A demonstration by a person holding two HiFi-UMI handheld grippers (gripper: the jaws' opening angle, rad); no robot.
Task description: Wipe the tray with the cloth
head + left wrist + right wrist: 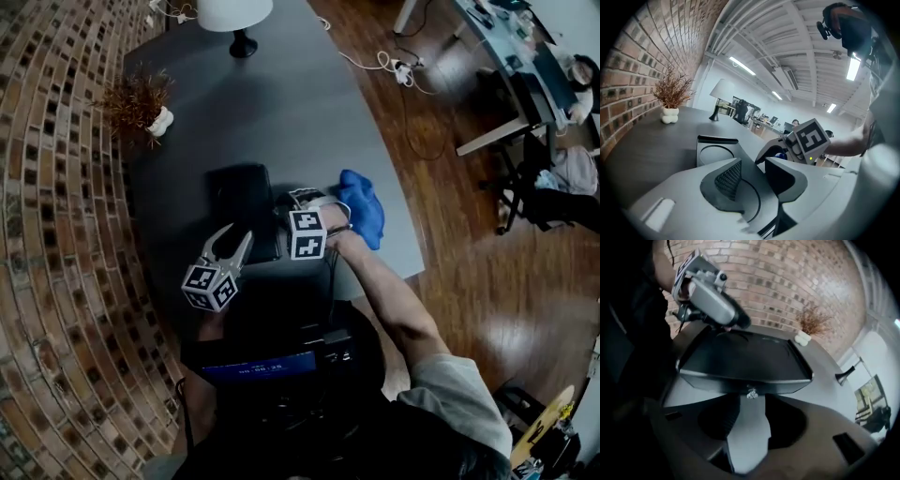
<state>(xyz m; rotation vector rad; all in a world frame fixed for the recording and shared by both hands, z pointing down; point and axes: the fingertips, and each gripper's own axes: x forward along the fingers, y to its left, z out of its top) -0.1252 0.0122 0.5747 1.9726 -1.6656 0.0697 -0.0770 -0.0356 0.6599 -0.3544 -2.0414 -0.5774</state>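
Tray (239, 199): black and shallow, flat on the grey table (281, 103), its long side running away from the person.
Cloth (361, 208): blue and bunched, on the table to the right of the tray and apart from it, near the table's right edge. Neither gripper has it.
Left gripper (753, 163): over the end of the tray nearest the person. Its jaws are narrow, with a slim gap and nothing seen pinched between the pads. Whether a tip touches the rim is unclear.
Right gripper (752, 399): between the tray and the cloth, aimed at the tray's long right rim. Its jaws are partly apart and empty, with the rim just ahead of the tips.
Step, as judged: wiping cannot go on until the cloth is picked up.
Risk, wrong grab: if the right gripper closes here, it takes the tray rim instead of the cloth.
Risk, sliding tray: with no firm hold from the left gripper, a wiping push could skate the tray across the smooth table.
Risk, lost cloth: a hasty sweep for the cloth could knock it off the nearby table edge.
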